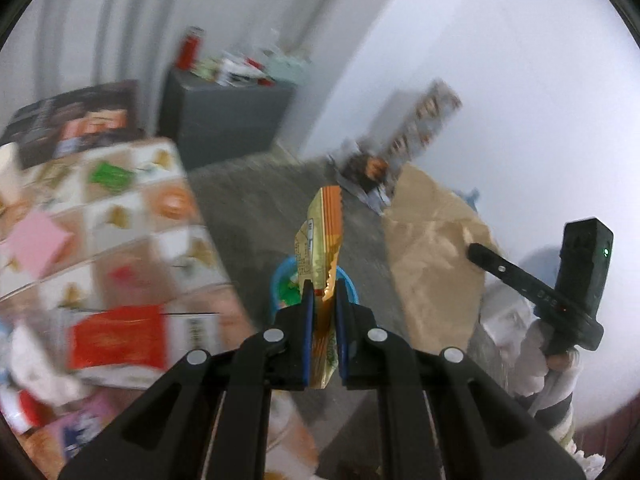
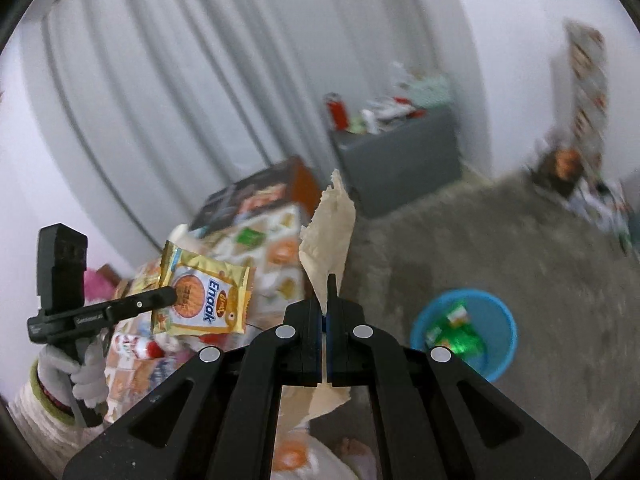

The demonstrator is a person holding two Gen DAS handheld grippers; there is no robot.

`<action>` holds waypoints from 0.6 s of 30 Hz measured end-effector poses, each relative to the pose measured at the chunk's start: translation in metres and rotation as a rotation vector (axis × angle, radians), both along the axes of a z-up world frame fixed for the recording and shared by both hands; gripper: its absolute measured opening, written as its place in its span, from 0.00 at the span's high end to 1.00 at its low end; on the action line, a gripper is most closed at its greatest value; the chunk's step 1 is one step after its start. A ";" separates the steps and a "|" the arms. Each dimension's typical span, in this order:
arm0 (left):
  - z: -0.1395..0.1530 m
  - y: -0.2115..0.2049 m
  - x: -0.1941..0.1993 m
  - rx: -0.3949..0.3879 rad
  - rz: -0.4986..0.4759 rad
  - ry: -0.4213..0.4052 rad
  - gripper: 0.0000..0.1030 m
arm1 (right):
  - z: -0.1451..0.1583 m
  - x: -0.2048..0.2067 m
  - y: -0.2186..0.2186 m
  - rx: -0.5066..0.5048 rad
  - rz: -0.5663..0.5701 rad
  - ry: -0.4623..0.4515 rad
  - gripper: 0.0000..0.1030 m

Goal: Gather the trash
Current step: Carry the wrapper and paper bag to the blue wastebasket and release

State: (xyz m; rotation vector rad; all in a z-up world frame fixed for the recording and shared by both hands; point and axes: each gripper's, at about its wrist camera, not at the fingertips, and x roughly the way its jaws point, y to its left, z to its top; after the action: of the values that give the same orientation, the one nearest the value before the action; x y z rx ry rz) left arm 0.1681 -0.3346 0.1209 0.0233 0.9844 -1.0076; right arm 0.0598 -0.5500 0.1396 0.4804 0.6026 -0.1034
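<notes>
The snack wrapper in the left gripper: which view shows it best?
The right wrist view: the snack wrapper faces the camera flat, its printed front readable, pinched by the left gripper. The left wrist view shows it only edge-on.

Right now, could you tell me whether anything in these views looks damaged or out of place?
The brown paper in the right gripper has a ragged, torn top edge. Loose packets lie scattered on the carpet by the wall.

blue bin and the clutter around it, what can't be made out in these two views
- Bin, left view: mostly hidden behind the wrapper and fingers.
- Cabinet-top items, right view: blurred and small.
- Tablecloth clutter, left view: motion blurred.
- Paper, right view: lower part hidden by the fingers.
</notes>
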 end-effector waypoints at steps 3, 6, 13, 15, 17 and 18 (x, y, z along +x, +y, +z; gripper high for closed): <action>-0.025 -0.056 -0.011 0.055 -0.068 0.022 0.91 | -0.035 -0.001 -0.031 0.059 -0.062 0.044 1.00; -0.054 -0.105 -0.019 0.138 -0.134 0.020 0.91 | -0.066 0.000 -0.053 0.113 -0.113 0.078 1.00; -0.141 -0.204 -0.026 0.306 -0.208 0.042 0.91 | -0.130 0.014 -0.097 0.223 -0.197 0.149 1.00; -0.162 -0.226 -0.021 0.330 -0.220 0.055 0.90 | -0.150 0.025 -0.109 0.243 -0.214 0.180 1.00; -0.181 -0.241 -0.016 0.353 -0.219 0.061 0.90 | -0.166 0.028 -0.117 0.256 -0.230 0.210 1.00; -0.187 -0.245 -0.015 0.360 -0.223 0.064 0.90 | -0.176 0.031 -0.122 0.262 -0.239 0.226 1.00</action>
State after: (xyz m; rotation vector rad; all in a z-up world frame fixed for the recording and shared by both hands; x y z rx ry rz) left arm 0.1534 -0.5796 -0.0664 0.4086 1.2314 -1.0255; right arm 0.0909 -0.6723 -0.0363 0.8019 0.7837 -0.3111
